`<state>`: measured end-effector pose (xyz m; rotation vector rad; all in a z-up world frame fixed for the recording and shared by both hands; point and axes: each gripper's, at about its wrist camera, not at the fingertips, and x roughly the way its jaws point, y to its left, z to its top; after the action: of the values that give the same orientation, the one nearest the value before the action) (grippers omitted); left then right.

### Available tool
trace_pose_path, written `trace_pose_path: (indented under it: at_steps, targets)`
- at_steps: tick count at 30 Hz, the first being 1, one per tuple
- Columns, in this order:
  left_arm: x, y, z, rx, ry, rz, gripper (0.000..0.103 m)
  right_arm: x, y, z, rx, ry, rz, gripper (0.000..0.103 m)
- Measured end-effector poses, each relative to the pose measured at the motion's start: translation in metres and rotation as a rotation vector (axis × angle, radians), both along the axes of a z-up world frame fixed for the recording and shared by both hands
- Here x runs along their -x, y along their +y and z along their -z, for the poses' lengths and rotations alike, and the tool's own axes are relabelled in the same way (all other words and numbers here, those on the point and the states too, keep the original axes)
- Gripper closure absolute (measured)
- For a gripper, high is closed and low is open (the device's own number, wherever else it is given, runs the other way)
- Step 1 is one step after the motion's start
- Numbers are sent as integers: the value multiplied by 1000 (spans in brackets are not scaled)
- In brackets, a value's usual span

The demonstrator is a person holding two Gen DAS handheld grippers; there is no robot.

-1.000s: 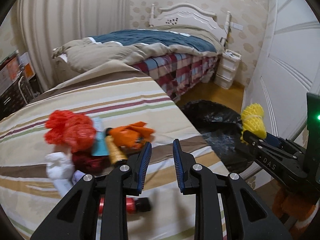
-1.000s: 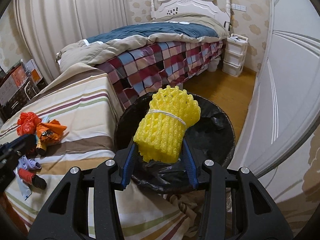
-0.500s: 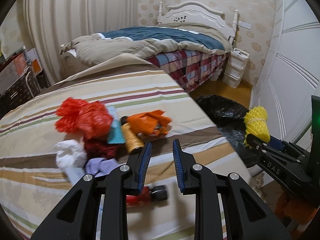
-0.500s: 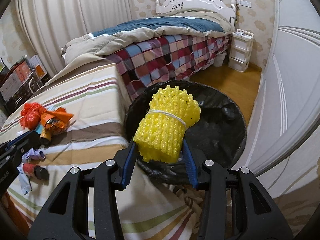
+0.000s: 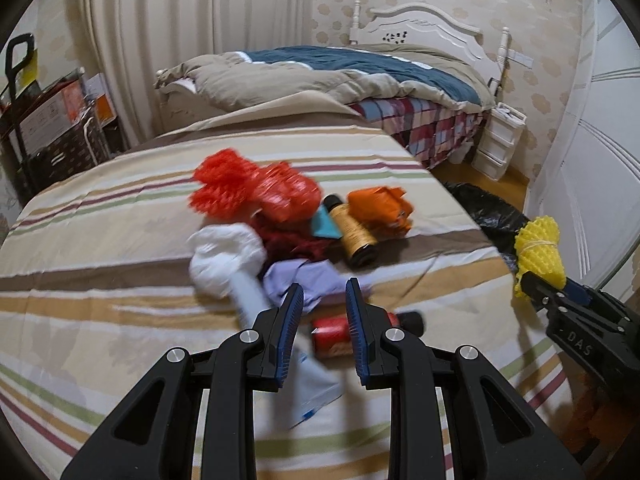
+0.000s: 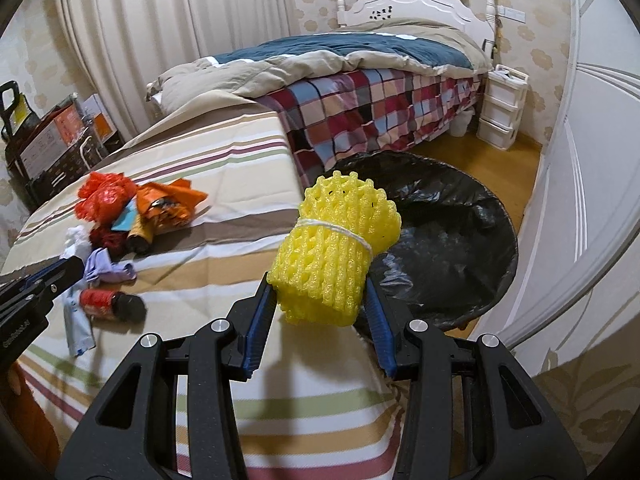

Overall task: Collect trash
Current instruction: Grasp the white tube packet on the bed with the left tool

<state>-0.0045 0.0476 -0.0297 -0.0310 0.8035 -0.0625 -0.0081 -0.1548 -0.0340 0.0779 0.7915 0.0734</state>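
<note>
Right wrist view shows the right gripper with its jaws clenched on a yellow foam net bundle tied with a white band, held just above the near edge of the striped bed, with the black-lined trash bin on the floor just to the right and beyond. Left wrist view shows the left gripper with its jaws parted a little and nothing between them, hovering over the trash pile on the bed: a red mesh net, an orange wrapper, a brown bottle, white tissue, a lilac rag and a red can lying nearest the jaws.
</note>
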Motion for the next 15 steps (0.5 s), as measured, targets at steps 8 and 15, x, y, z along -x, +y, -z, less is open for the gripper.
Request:
trace_pose_path:
  at_steps: [8, 15]
  targets:
    - [11, 18, 9, 14, 32, -32, 74, 10, 14, 1, 3, 2, -34, 60]
    - [19, 24, 5, 30, 15, -41, 60, 15, 19, 2, 7, 2, -45, 60]
